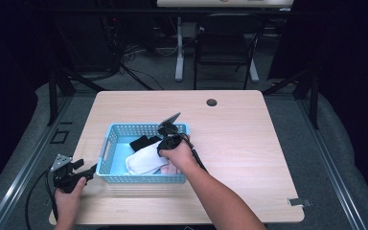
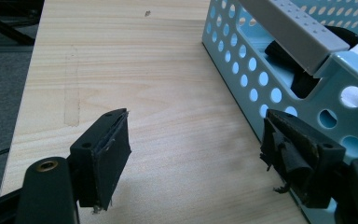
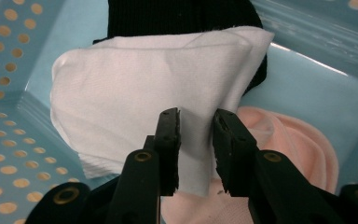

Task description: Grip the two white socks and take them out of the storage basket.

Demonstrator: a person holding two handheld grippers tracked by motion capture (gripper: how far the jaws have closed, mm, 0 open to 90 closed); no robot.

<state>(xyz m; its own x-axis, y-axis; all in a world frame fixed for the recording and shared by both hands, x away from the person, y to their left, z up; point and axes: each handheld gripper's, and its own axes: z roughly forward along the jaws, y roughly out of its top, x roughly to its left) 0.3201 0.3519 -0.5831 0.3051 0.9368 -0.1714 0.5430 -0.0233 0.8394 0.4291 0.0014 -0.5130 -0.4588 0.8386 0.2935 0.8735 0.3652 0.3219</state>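
Three soft cloths lie in the blue basket (image 1: 106,143) in the middle of the table (image 1: 249,143): a white one (image 3: 140,107) on top, a black one (image 3: 177,16) at the far side, a pink one (image 3: 289,140) at the near side. The right gripper (image 3: 196,144) reaches down into the basket. Its jaws are narrow, with a fold of the white cloth between them, but I think not pinched yet. This looks like the grabbing step. Next it should squeeze tight, then lift. The left gripper (image 2: 196,154) waits near the basket's left side, jaws wide and holding nothing.
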